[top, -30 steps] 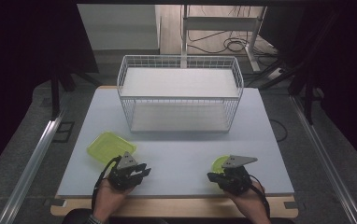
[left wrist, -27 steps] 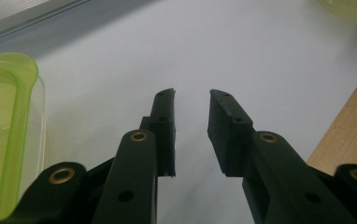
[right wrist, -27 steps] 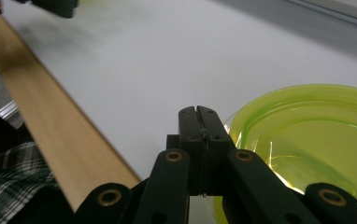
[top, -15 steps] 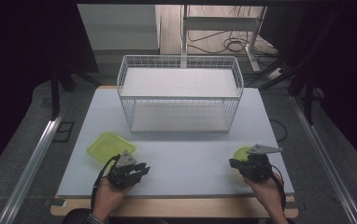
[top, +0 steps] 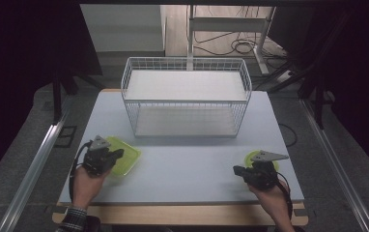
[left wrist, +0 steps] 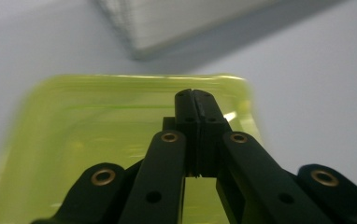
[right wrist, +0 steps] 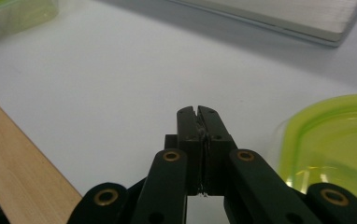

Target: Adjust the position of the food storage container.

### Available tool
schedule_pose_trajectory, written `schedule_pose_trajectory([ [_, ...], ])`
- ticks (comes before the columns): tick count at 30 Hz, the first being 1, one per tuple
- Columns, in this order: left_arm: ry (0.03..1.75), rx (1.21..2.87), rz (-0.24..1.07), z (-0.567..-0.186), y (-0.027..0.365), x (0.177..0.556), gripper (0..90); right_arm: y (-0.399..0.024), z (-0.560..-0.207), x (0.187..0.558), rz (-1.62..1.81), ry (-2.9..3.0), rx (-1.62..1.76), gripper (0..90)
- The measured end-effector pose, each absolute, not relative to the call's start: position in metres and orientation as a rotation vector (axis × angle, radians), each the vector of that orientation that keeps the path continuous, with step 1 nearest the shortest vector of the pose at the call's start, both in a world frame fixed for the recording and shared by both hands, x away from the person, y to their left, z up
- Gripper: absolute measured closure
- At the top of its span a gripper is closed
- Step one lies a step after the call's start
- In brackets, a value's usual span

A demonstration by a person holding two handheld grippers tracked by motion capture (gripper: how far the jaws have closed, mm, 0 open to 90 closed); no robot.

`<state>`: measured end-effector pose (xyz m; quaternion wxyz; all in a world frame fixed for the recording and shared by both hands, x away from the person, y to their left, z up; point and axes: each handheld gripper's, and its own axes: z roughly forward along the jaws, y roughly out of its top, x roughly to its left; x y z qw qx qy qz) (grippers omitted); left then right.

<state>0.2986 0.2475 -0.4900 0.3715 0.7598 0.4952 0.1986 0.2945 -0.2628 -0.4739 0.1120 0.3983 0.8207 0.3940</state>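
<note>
The square, translucent yellow-green plastic tray lies at the near left of the pale grey table, and the left tool, jaws clenched on nothing, now hovers over it; a second ago that tool sat nearer the table's front edge, short of the tray. The right tool, likewise clenched and empty, has swung outward to the near right and sits just beside the round, translucent yellow-green plastic dish. Both tools seem to be lining up on their pieces, with no grasp begun. Farther back stands the empty white wire basket, a likely destination.
</note>
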Motion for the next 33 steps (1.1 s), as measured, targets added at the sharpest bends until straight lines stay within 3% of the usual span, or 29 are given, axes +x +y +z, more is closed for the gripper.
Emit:
schedule_pose_trajectory([
  [8, 1.442, 1.850, 0.630, -0.496, 0.300, 0.307, 90.0, -0.251, -0.480, 0.290, 1.142, 2.457, 1.152, 87.5],
  [15, 1.528, 1.821, 0.646, -0.511, 0.319, 0.317, 90.0, -0.244, -0.485, 0.289, 1.122, 2.485, 1.135, 87.6],
  [25, 1.512, 1.852, 0.569, -0.522, 0.310, 0.322, 90.0, -0.241, -0.488, 0.289, 1.114, 2.500, 1.135, 87.6],
  [33, 1.442, 1.888, 0.501, -0.522, 0.280, 0.317, 90.0, -0.240, -0.489, 0.288, 1.112, 2.508, 1.135, 87.6],
])
